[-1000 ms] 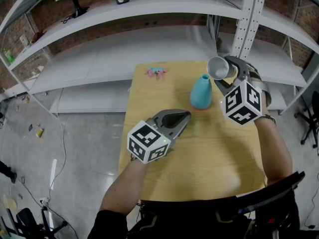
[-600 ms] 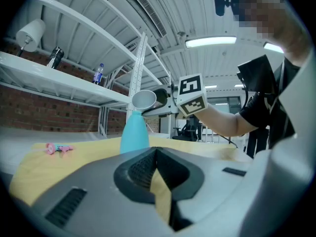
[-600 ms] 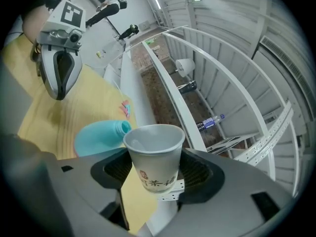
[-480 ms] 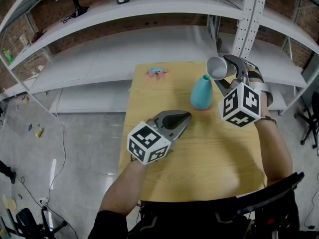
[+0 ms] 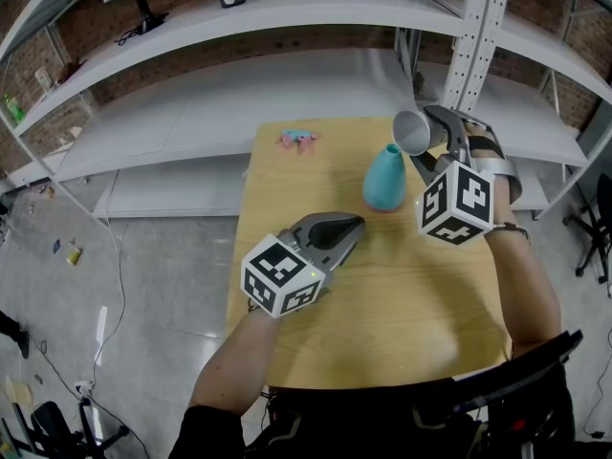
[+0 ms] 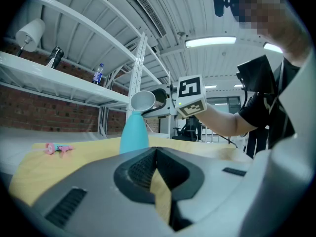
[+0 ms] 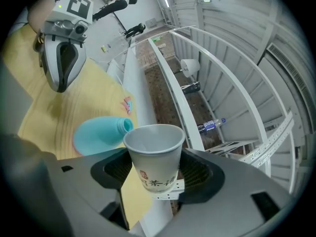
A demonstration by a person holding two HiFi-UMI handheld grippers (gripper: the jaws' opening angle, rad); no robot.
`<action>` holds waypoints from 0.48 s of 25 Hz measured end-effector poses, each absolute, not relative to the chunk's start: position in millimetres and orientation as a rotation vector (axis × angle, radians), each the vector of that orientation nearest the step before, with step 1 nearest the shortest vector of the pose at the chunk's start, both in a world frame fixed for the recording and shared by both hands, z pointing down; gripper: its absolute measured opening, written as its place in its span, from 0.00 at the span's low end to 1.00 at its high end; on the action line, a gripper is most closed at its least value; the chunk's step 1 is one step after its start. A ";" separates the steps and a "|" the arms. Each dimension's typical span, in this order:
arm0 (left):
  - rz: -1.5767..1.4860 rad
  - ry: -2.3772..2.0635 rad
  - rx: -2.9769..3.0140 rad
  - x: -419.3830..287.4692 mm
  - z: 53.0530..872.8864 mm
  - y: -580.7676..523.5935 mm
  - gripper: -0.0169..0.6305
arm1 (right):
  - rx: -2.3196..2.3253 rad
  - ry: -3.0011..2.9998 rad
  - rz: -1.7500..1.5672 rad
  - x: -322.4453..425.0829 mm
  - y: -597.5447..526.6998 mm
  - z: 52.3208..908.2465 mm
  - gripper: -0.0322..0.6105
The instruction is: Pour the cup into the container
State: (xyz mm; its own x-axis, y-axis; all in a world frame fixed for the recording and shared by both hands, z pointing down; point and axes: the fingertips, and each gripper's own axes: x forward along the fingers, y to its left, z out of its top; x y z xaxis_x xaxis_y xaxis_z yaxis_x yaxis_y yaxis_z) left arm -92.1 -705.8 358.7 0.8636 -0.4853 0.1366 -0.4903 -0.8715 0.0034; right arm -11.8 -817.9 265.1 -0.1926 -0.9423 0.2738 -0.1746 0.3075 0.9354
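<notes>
Right tongs [image 5: 430, 140] are up over the far side of the desk [image 5: 402, 304], clamped on the paper cup [image 5: 413, 132], one pad pressing each side of its lower wall, printed characters showing between them in the right gripper view. The cup is tipped over on its side, its open mouth turned toward the teal container [image 5: 385, 178], with the rim hanging just above and to the right of the container's narrow neck. From the left gripper view the lip of the cup sits right at the top of that neck; whether the two actually touch, I cannot tell. The container itself stands upright on the desk, wide at the base and tapering to a small open top. Nearer the person than the container and off to its left, the left tongs [image 5: 337, 229] hover low over the wood, tips pointed toward the container, pads pressed together at the front with nothing pinched between them, only a sliver of desk showing behind the tips. Left of the container and beyond it, near the desk's far edge, lies a small pink object [image 5: 298, 139], well apart from both tongs.
</notes>
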 end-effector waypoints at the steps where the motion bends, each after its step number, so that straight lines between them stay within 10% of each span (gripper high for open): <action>1: 0.204 -0.784 2.996 -91.9 358.7 -706.3 0.02 | 1.040 -1.603 -1.000 -11.8 -818.5 264.8 0.53; 12: 0.203 -0.771 3.001 -92.4 359.0 -704.5 0.02 | 1.023 -1.580 -1.024 -15.8 -819.1 262.8 0.53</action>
